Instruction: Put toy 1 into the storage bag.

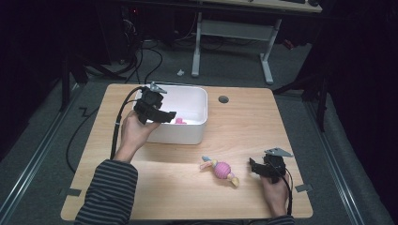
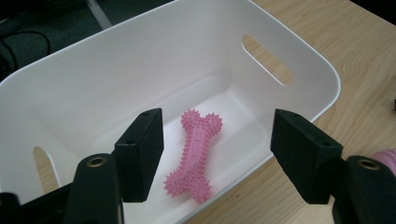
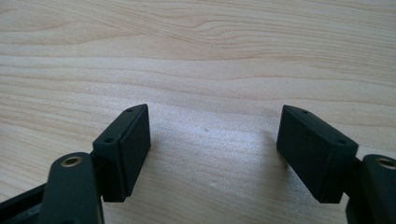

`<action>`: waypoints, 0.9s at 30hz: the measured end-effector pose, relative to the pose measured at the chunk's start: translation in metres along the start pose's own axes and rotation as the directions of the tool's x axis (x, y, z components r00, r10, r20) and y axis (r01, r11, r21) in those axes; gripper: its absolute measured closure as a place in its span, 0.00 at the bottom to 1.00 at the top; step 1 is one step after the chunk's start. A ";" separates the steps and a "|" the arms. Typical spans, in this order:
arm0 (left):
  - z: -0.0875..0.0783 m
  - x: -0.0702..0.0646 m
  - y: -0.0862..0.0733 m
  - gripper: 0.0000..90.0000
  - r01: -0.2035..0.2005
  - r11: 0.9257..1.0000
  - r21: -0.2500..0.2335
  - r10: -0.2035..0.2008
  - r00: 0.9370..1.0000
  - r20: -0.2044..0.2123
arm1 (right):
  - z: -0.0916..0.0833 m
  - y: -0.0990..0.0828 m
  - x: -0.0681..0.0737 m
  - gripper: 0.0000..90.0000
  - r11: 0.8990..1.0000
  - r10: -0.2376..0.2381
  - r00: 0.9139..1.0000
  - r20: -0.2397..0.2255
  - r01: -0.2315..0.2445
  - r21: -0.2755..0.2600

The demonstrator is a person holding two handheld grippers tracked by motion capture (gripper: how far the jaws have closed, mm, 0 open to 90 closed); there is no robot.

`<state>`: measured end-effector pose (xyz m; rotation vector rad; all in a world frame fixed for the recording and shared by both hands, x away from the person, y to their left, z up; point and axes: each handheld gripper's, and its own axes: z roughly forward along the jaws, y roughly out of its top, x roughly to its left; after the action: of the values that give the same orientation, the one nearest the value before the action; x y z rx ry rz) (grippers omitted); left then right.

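Observation:
A pink spiky bone toy (image 2: 196, 156) lies on the floor of the white bin (image 2: 299, 56); a bit of it (image 1: 180, 121) also peeks over the bin's (image 1: 199, 123) rim from above. My left gripper (image 1: 165, 116) hovers over the bin's near left edge, open, with the bone below and apart from its jaws (image 2: 217, 158). A pink ball toy with yellow ends (image 1: 221, 169) rests on the table in front of the bin. To its right my right gripper (image 1: 252, 167) sits low over bare wood (image 3: 212, 154), open and empty.
The wooden table (image 1: 244, 112) has a round cable hole (image 1: 223, 99) behind the bin's right side. Cables trail off the table's left edge. A white desk frame (image 1: 234, 33) stands on the floor beyond.

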<state>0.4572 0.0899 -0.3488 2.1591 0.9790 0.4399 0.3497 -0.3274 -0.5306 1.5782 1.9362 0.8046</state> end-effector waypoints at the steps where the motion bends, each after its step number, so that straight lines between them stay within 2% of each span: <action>1: -0.002 0.000 -0.002 0.41 0.001 1.000 -0.006 -0.001 1.000 0.000 | 0.000 0.000 0.000 0.29 1.000 -0.001 1.000 0.000 0.001 0.000; 8: -0.018 -0.003 -0.015 0.45 -0.007 0.999 -0.031 0.007 1.000 -0.013 | 0.000 0.000 0.000 0.29 1.000 -0.001 1.000 0.000 0.001 0.000; 10: -0.023 -0.005 -0.017 0.45 -0.019 0.999 -0.042 0.018 0.999 -0.030 | 0.000 0.000 0.000 0.29 1.000 0.000 1.000 -0.001 0.000 0.000; 13: -0.032 -0.005 -0.022 0.45 -0.022 0.998 -0.065 0.020 0.999 -0.028 | 0.000 0.000 0.000 0.29 1.000 -0.001 1.000 0.000 0.001 0.000; 19: -0.045 -0.006 -0.033 0.45 -0.007 0.995 -0.098 0.004 0.999 -0.036 | 0.000 0.000 0.000 0.29 1.000 -0.001 1.000 0.000 0.001 0.000; 24: -0.050 -0.009 -0.041 0.45 -0.005 0.994 -0.113 0.001 0.999 -0.035 | 0.000 0.000 0.000 0.29 1.000 -0.001 1.000 -0.001 0.001 0.001; 27: -0.048 -0.011 -0.046 0.44 -0.004 0.995 -0.102 0.001 0.999 -0.033 | 0.000 0.000 0.000 0.29 1.000 -0.001 1.000 -0.001 0.001 0.000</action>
<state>0.3996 0.1252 -0.3491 2.0672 0.9511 0.5171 0.3496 -0.3273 -0.5306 1.5772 1.9381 0.8049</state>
